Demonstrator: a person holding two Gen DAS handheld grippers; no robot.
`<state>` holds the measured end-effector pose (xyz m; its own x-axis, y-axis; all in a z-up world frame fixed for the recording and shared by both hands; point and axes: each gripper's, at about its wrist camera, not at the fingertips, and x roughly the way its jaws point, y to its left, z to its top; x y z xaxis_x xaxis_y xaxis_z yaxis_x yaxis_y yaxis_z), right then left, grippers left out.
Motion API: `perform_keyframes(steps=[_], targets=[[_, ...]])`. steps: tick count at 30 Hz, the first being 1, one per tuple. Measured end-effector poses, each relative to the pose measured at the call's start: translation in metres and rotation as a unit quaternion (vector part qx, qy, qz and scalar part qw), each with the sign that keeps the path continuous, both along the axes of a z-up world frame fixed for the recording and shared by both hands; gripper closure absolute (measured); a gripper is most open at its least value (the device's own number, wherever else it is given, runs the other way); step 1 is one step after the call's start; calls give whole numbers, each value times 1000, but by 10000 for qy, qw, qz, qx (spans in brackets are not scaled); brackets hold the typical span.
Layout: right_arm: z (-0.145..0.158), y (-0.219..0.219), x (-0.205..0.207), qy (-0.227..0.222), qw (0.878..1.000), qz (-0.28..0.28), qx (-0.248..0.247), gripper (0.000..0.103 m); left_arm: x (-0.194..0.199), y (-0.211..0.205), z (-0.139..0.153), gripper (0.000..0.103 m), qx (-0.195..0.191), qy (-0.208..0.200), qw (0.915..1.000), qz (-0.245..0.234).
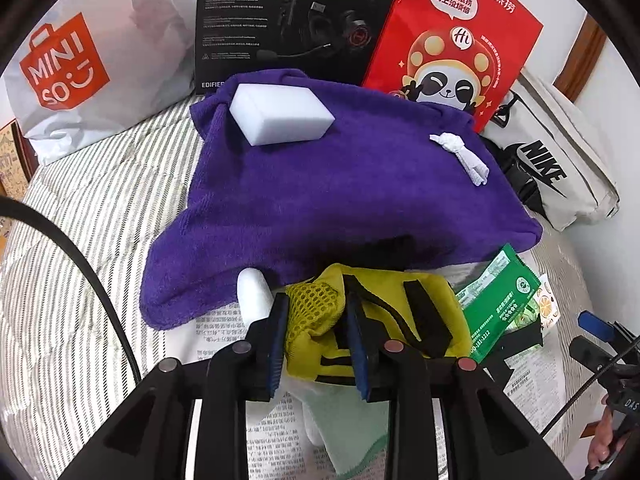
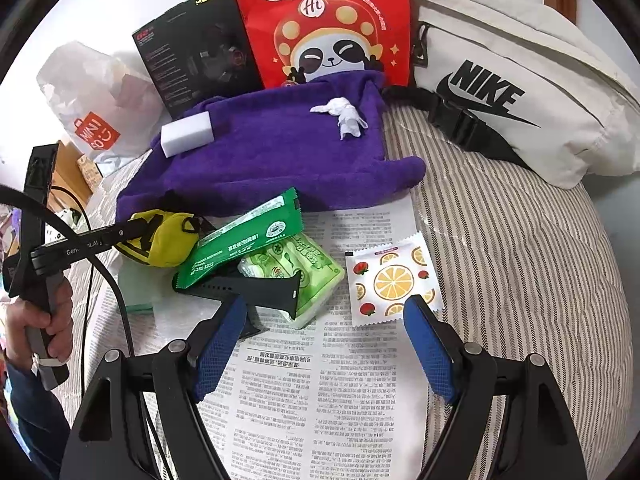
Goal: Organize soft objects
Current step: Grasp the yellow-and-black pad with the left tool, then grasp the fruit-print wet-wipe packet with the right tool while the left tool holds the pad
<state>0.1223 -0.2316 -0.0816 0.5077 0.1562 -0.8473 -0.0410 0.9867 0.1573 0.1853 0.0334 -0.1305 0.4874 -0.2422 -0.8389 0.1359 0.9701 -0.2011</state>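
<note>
The left gripper (image 1: 318, 332) is clenched on the yellow mesh pouch (image 1: 384, 320), with its 2 blue pads pressing the netted end of the pouch from both sides. The pouch, yellow with black straps, lies at the near edge of the purple towel (image 1: 340, 200) and partly over a pale green cloth (image 1: 352, 432) on the newspaper (image 2: 320, 392). The right gripper (image 2: 324, 344) is released, its jaws wide apart above the newspaper and touching nothing. Between the fingers, further ahead, are a black strap piece (image 2: 256, 290), a light green tissue pack (image 2: 316, 276) and a small sachet with lemon prints (image 2: 394, 280). A dark green packet (image 2: 244, 240) leans over the tissue pack, just beside the pouch. On top of the purple towel rest a white sponge block (image 1: 280, 114) and a crumpled white tissue (image 1: 460, 154), well apart from each other. Behind the towel stand a red panda bag (image 1: 452, 44), a black headset box (image 1: 288, 20) and a white Miniso bag (image 1: 92, 68); a white Nike bag (image 2: 520, 88) lies on the striped bedding (image 2: 520, 260).
</note>
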Motion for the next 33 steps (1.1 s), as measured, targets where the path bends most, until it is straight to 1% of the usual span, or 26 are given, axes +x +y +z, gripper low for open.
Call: perform_keyframes(steps=[2,5,9,12,15,19,21,26,28,31,32,33], targets=[[0,0,1,-14,10000,-2,-47,23,-2,2,4,79,-47,-69,10000,-1],[0,0,3,-62,9999,7,-116,23,-9,10,15,79,-226,-215,9995,-16],[-1,1,6,-54,9996,-3,-279,23,-21,23,27,79,-322,-359,9988,46],[-3,-2,6,-62,9992,-15,-389,23,-28,36,31,79,-488,-392,9979,160],[-5,-9,6,-67,9987,-64,-492,23,-34,46,31,79,-523,-422,9975,210],[-21,-25,13,79,9967,-199,-786,23,-38,51,28,79,-595,-400,9972,218],[-32,-31,17,215,9964,-234,-782,23,-39,50,27,79,-613,-400,9971,197],[-53,-30,24,357,9959,12,-831,23,-38,45,27,79,-591,-388,9974,136],[-58,-27,28,308,9961,115,-820,23,-38,44,27,79,-594,-369,9975,122],[-60,-22,30,19,9959,265,-866,23,-39,43,28,79,-546,-353,9978,100],[-60,-21,30,-59,9953,301,-915,26,-40,42,29,79,-517,-353,9980,89],[-59,-21,29,-117,9950,350,-925,42,-41,43,30,79,-513,-349,9980,85]])
